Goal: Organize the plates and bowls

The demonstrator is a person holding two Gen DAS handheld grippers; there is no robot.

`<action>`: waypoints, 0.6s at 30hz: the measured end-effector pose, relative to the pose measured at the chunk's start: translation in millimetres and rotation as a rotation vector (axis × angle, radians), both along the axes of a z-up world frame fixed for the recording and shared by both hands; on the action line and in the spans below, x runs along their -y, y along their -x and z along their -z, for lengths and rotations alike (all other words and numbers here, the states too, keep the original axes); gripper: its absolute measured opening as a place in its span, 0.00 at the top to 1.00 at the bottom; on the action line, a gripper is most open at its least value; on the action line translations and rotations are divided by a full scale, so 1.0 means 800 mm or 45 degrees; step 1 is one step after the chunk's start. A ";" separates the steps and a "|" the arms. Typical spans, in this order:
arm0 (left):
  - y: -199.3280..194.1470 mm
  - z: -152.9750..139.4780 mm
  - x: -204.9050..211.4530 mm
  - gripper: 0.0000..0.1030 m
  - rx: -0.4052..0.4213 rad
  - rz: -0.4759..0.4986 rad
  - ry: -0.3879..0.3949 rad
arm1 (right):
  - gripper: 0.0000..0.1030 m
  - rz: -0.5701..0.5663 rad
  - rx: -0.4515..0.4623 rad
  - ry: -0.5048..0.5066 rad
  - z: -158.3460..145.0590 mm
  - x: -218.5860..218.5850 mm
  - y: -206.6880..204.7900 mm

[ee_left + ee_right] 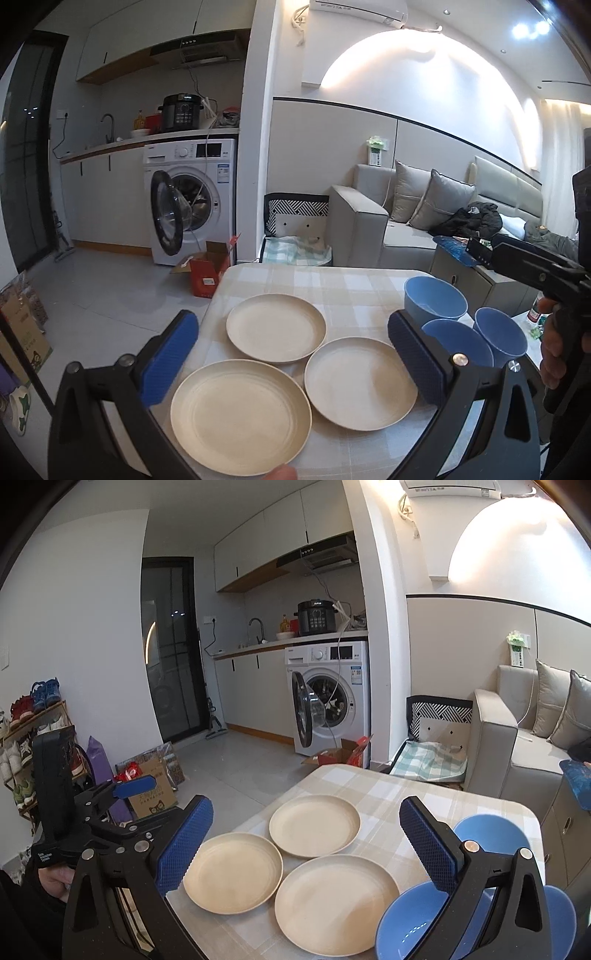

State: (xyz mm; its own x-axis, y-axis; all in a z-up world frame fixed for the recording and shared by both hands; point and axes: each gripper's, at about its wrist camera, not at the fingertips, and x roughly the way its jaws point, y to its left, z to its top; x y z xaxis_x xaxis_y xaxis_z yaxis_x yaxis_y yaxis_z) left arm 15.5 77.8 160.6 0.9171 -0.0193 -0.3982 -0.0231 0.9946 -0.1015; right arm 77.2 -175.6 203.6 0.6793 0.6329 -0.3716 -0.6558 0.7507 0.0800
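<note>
Though partly tool-hidden, three bowls (pixel 413 919)

Three plates (pixel 276 328) clustered on table (pixel 332 284); three bowls (pixel 435 298) grouped to their right; washer (pixel 192 206) beyond, sofa (pixel 406 236) right.

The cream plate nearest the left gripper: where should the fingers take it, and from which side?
Probably by the raised rim at its near-left edge. The plate lies flat on the table, so only the rim offers a pinch, and that edge sits close to the table's left side, clear of the other two plates. The open left gripper could come in low from there.
</note>
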 end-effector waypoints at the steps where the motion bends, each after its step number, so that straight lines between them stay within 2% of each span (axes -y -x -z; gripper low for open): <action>1: -0.003 -0.004 -0.001 0.00 -0.001 -0.002 -0.008 | 0.00 -0.002 0.002 0.003 -0.003 0.000 -0.002; 13: -0.057 -0.037 -0.019 0.00 0.001 -0.036 -0.076 | 0.00 -0.060 -0.043 0.034 -0.029 -0.038 -0.057; 18: -0.094 -0.031 -0.033 0.00 -0.035 -0.053 -0.069 | 0.00 -0.053 -0.094 0.050 -0.025 -0.059 -0.093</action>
